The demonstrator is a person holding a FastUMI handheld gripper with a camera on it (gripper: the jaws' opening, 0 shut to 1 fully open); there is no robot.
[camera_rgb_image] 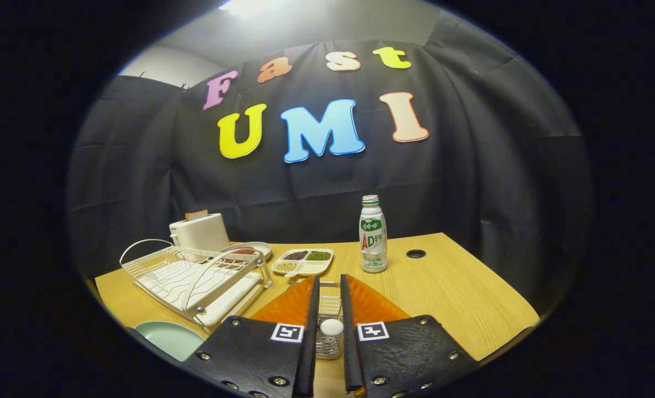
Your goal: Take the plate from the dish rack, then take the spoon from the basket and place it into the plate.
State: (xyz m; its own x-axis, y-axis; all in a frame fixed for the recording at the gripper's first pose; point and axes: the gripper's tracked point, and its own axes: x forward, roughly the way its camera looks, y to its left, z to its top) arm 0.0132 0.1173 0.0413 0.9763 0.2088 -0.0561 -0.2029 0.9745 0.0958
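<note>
My gripper (329, 283) reaches over a small wire basket (330, 344) that stands on an orange mat (377, 307). The white end of the spoon (331, 326) sticks up out of the basket, right between the two fingers. Both fingers stand close together and seem to press on it from either side. The pale green plate (168, 337) lies flat on the table to the left of the fingers, in front of the dish rack (194, 276). The white wire rack holds no plate.
A white toaster (200, 232) stands behind the rack, with a shallow dish (250, 250) beside it. A divided tray of beans (303, 261) and a drink bottle (373, 235) stand beyond the fingers. A cable hole (415, 254) marks the wooden table (460, 293).
</note>
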